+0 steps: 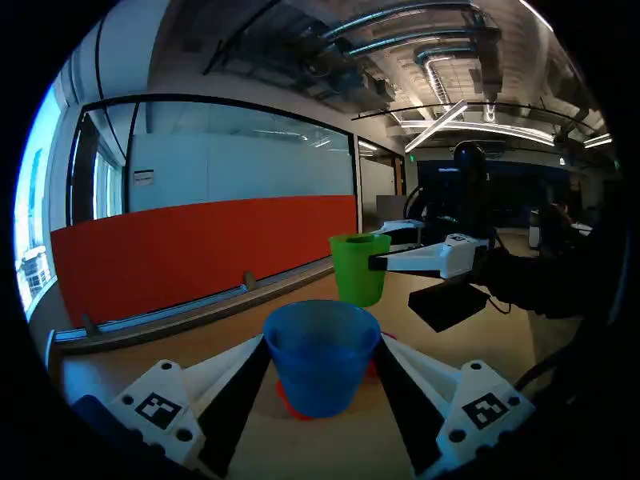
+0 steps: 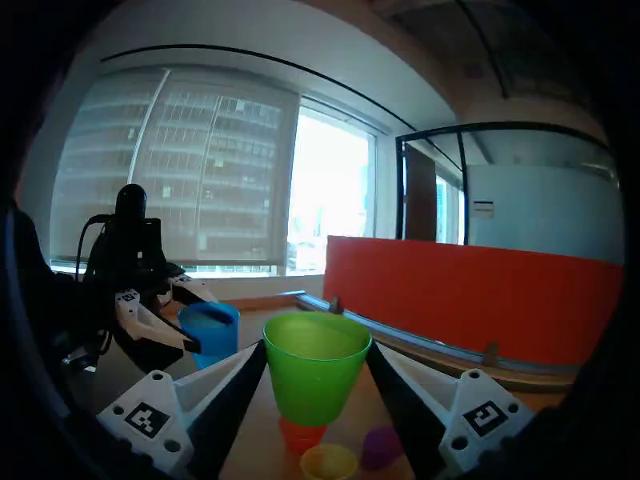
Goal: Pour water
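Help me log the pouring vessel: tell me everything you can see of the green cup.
The green cup looks like smooth, slightly translucent plastic, wide at the open rim and tapering to a narrow base. It is upright, gripped on both sides by the fingers of the right gripper, directly over a small red cup; whether they touch is unclear. Whether it holds water cannot be told. The blue cup is apart from it.
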Demonstrator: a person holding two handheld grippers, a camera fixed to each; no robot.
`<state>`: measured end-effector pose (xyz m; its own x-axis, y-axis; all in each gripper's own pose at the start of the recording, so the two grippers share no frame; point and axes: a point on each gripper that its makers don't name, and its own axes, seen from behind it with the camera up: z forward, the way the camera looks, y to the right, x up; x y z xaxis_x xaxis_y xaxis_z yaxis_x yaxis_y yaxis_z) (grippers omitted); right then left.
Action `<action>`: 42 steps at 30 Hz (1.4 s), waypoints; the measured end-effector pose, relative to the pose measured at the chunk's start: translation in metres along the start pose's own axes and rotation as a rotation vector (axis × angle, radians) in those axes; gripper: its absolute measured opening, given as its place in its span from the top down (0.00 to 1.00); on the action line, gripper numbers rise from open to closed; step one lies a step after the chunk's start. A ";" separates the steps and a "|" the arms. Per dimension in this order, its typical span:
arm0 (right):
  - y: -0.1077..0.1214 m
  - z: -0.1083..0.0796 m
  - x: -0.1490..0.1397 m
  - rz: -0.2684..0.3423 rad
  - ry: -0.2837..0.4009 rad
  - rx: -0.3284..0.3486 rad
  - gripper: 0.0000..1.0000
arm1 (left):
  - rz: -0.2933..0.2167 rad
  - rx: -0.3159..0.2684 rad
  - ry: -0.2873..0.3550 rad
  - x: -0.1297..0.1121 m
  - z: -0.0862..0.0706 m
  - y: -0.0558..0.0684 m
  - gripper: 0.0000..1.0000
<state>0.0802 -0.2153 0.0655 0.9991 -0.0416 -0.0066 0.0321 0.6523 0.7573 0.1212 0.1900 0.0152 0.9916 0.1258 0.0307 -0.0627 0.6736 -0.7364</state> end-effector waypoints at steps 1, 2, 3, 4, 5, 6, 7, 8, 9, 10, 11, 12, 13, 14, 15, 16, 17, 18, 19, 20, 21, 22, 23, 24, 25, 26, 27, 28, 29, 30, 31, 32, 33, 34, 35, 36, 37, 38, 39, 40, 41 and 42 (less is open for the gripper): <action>0.000 -0.001 -0.001 0.001 -0.001 0.000 0.08 | 0.004 0.001 0.002 0.001 0.000 0.000 0.14; 0.000 -0.001 -0.001 0.001 -0.002 0.001 0.08 | 0.008 0.001 0.004 0.002 0.000 -0.001 0.14; -0.001 -0.002 -0.003 0.003 -0.005 0.003 0.08 | 0.009 0.001 0.006 0.003 0.000 -0.001 0.14; -0.001 -0.002 -0.004 0.005 -0.007 0.006 0.08 | 0.009 0.000 0.008 0.004 0.000 -0.001 0.14; -0.002 -0.003 -0.005 0.006 -0.010 0.009 0.07 | 0.010 0.000 0.010 0.005 0.000 -0.001 0.14; -0.003 -0.003 -0.007 0.007 -0.013 0.011 0.07 | 0.011 -0.001 0.012 0.006 0.000 -0.001 0.14; -0.004 -0.003 -0.008 0.007 -0.016 0.014 0.08 | 0.013 -0.002 0.015 0.006 0.000 -0.001 0.14; -0.006 -0.004 -0.009 0.008 -0.019 0.017 0.08 | 0.014 -0.003 0.018 0.007 0.001 -0.002 0.14; -0.007 -0.004 -0.010 0.008 -0.023 0.021 0.08 | 0.020 -0.002 0.019 0.008 0.001 -0.002 0.14; -0.009 -0.004 -0.012 0.007 -0.026 0.025 0.08 | 0.027 -0.002 0.021 0.009 0.001 -0.003 0.14; -0.011 -0.004 -0.013 0.007 -0.029 0.030 0.08 | 0.034 -0.002 0.022 0.010 0.001 -0.004 0.14; -0.012 -0.004 -0.014 0.008 -0.031 0.034 0.08 | 0.045 -0.001 0.024 0.011 0.001 -0.005 0.14; -0.014 -0.004 -0.016 0.009 -0.033 0.038 0.08 | 0.056 0.000 0.025 0.013 0.000 -0.005 0.14; -0.016 -0.004 -0.017 0.010 -0.036 0.042 0.08 | 0.069 0.002 0.026 0.014 0.000 -0.006 0.14; -0.017 -0.004 -0.018 0.012 -0.037 0.046 0.08 | 0.081 0.004 0.028 0.015 0.000 -0.006 0.14; -0.019 -0.005 -0.019 0.014 -0.038 0.050 0.08 | 0.094 0.005 0.029 0.016 0.000 -0.007 0.14; -0.020 -0.005 -0.020 0.016 -0.040 0.054 0.08 | 0.108 0.007 0.031 0.018 0.001 -0.007 0.14; -0.021 -0.005 -0.021 0.018 -0.041 0.058 0.08 | 0.119 0.009 0.033 0.019 0.001 -0.007 0.14; -0.022 -0.005 -0.022 0.020 -0.042 0.061 0.08 | 0.130 0.011 0.034 0.021 0.001 -0.007 0.14; -0.024 -0.006 -0.023 0.021 -0.043 0.065 0.08 | 0.142 0.014 0.036 0.022 0.001 -0.007 0.14; -0.024 -0.006 -0.024 0.023 -0.043 0.067 0.08 | 0.153 0.017 0.037 0.024 0.001 -0.008 0.14; -0.025 -0.006 -0.026 0.025 -0.044 0.069 0.08 | 0.164 0.021 0.038 0.025 0.001 -0.009 0.14; -0.025 -0.006 -0.027 0.027 -0.044 0.071 0.08 | 0.177 0.025 0.039 0.027 0.000 -0.009 0.14; -0.026 -0.006 -0.028 0.029 -0.045 0.073 0.08 | 0.188 0.030 0.038 0.028 0.001 -0.010 0.14; -0.027 -0.006 -0.028 0.030 -0.046 0.074 0.08 | 0.200 0.034 0.036 0.029 0.001 -0.011 0.14; -0.027 -0.007 -0.029 0.032 -0.047 0.077 0.08 | 0.213 0.040 0.035 0.030 0.001 -0.012 0.14; -0.029 -0.007 -0.030 0.033 -0.047 0.079 0.08 | 0.228 0.044 0.034 0.032 0.001 -0.013 0.14; -0.030 -0.007 -0.031 0.035 -0.046 0.082 0.08 | 0.243 0.049 0.034 0.034 0.001 -0.014 0.14; -0.031 -0.007 -0.032 0.036 -0.046 0.085 0.08 | 0.260 0.054 0.034 0.035 0.001 -0.015 0.14; -0.033 -0.007 -0.033 0.037 -0.047 0.090 0.08 | 0.274 0.057 0.036 0.037 0.001 -0.016 0.14; -0.034 -0.007 -0.034 0.038 -0.047 0.094 0.08 | 0.289 0.061 0.038 0.039 0.001 -0.016 0.14; -0.036 -0.007 -0.035 0.039 -0.048 0.099 0.08 | 0.305 0.065 0.041 0.042 0.001 -0.017 0.14; -0.038 -0.007 -0.037 0.039 -0.049 0.104 0.08 | 0.315 0.065 0.045 0.043 0.001 -0.016 0.14; -0.040 -0.007 -0.038 0.038 -0.050 0.108 0.08 | 0.325 0.066 0.048 0.045 0.001 -0.016 0.14; -0.041 -0.007 -0.039 0.038 -0.052 0.113 0.08 | 0.336 0.066 0.052 0.047 0.001 -0.016 0.14; -0.043 -0.008 -0.040 0.038 -0.052 0.117 0.08 | 0.345 0.067 0.055 0.048 0.001 -0.015 0.14; -0.044 -0.008 -0.041 0.037 -0.053 0.121 0.08 | 0.353 0.067 0.058 0.050 0.001 -0.015 0.14; -0.046 -0.008 -0.042 0.037 -0.054 0.126 0.08 | 0.363 0.068 0.061 0.052 0.001 -0.014 0.14; -0.047 -0.008 -0.042 0.038 -0.054 0.129 0.08 | 0.375 0.067 0.065 0.054 0.001 -0.014 0.14; -0.048 -0.008 -0.043 0.039 -0.053 0.132 0.08 | 0.386 0.067 0.069 0.056 0.001 -0.013 0.14; -0.049 -0.008 -0.043 0.040 -0.053 0.135 0.08 | 0.399 0.066 0.073 0.058 0.001 -0.012 0.14; -0.050 -0.008 -0.044 0.041 -0.053 0.139 0.08 | 0.414 0.065 0.076 0.060 0.001 -0.011 0.14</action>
<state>0.0353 -0.2402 0.0230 0.9965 -0.0594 0.0585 -0.0169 0.5433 0.8393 0.1808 0.1911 0.0260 0.8867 0.3426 -0.3105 -0.4618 0.6223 -0.6320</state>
